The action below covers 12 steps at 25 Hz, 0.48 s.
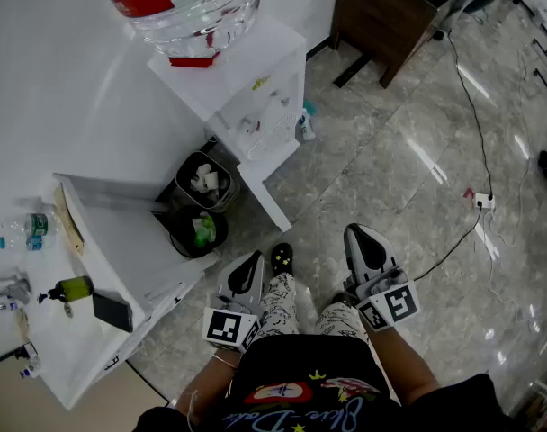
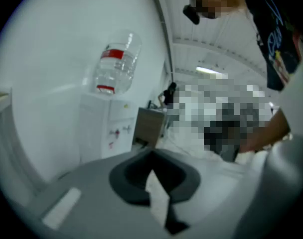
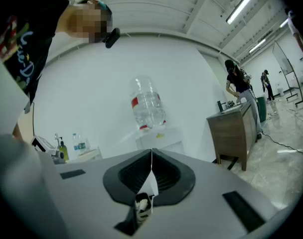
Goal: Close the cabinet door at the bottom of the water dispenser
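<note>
**Head view: approach step, door not yet touched**

The water dispenser (image 1: 255, 79) stands against the white wall, up and left of the person, with its bottle (image 1: 188, 3) on top. At its foot a narrow white panel juts out across the floor (image 1: 390, 169) toward the person. I read this as the cabinet door (image 1: 268, 200), swung open and seen edge-on. Two bins (image 1: 201, 207) sit just beside it on its left.

- Left gripper (image 1: 254, 261): held low by the person's knee, jaws together at the tips, nothing between them. It is well apart from the door.
- Right gripper (image 1: 357, 238): held the same way on the other side, jaws closed and empty, and farther from the door.
- Both gripper views look over the closed jaws at the dispenser across the room. Neither shows the door clearly.

Judgement: the task is at its start, since no contact has been made.

The next move calls for stepping in and bending low. The left gripper is the nearer one. Its closed tips should go to the outer face of the door near its free edge, then push it round toward the dispenser body until it seats. No grasp is needed. The bins crowd one side, so the free side looks the safer way in.
</note>
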Motion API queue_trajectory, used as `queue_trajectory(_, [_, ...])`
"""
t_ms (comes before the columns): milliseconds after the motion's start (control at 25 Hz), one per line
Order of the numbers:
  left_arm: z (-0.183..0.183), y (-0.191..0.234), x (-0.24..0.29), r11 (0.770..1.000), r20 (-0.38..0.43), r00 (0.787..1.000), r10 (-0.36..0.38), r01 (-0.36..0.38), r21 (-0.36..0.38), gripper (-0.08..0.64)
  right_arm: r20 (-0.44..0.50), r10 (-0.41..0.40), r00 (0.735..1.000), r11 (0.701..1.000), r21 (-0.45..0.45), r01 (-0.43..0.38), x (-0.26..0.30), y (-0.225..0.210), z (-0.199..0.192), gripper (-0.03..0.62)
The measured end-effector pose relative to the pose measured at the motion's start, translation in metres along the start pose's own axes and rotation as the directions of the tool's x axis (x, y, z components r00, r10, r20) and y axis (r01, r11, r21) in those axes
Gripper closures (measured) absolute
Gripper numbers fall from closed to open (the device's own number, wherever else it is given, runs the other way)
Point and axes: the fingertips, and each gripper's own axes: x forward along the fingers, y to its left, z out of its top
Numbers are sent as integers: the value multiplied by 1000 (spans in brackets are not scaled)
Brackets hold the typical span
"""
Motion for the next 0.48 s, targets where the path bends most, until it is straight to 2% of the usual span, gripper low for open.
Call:
queue_trajectory(80, [-22, 14, 34, 998, -4, 999, -33, 33, 60, 571, -47, 5, 999, 1000, 15, -5, 39, -5, -31, 575])
queue_trajectory(120, [-35, 21, 49, 997, -7, 999, -38, 38, 66, 571, -58, 13, 998, 1000, 16, -12, 55, -6, -45, 577])
queue_trajectory(240, [-80, 50, 87, 999, -48, 999, -17, 19, 30, 571, -64, 53, 997, 999, 3, -53, 90, -10, -84, 577])
queue_trajectory(320, [-113, 66, 106, 999, -93, 996, 10, -7, 34, 571, -96, 56, 994, 997, 61, -50, 102, -23, -121, 576])
queue_trajectory(400, [-142, 81, 116, 999, -122, 991, 52, -51, 11, 571, -147, 50, 988, 992, 126, -31, 106, -39, -162, 576])
queue_trajectory(480, [-171, 102, 138, 993, -126, 987, 103, -108, -38, 571, -176, 68, 982, 993, 111, -49, 117, -58, -196, 576])
